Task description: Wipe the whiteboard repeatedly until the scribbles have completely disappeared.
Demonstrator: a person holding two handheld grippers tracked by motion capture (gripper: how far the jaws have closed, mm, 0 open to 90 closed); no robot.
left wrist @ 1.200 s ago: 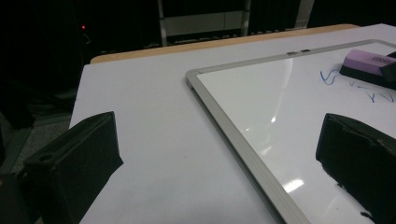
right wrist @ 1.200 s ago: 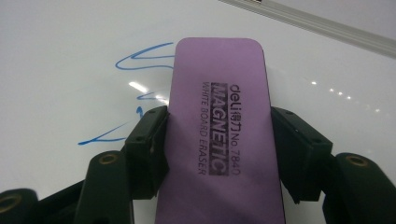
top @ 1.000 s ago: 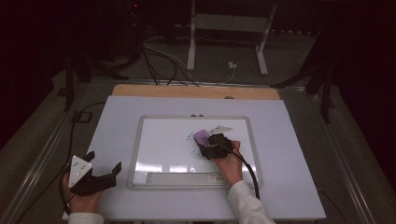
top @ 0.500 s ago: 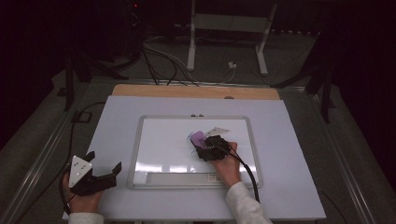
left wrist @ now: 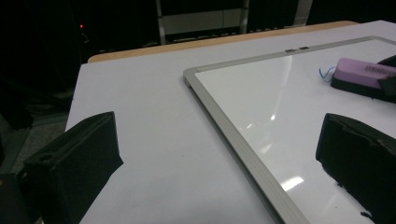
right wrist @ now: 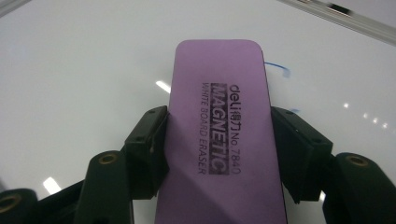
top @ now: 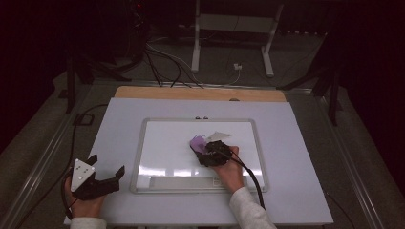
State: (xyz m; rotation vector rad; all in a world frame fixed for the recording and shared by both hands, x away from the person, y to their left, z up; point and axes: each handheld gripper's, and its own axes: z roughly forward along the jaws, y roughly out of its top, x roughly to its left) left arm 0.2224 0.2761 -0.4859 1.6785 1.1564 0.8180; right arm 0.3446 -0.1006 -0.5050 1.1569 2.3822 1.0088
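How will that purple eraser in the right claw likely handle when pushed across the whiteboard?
The purple eraser is a flat slab, so it should slide without rolling or tipping. Its print reads "magnetic", so it may cling slightly to the whiteboard. The right claw clamps its long sides without visible squashing, so it is probably fairly stiff.

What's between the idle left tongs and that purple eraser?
Bare table, the whiteboard frame, then clean board surface; the left gripper view shows it up to the eraser.

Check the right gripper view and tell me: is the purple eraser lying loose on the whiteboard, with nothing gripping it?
No: the right gripper has its jaws pressed against both long sides of the purple eraser on the whiteboard.
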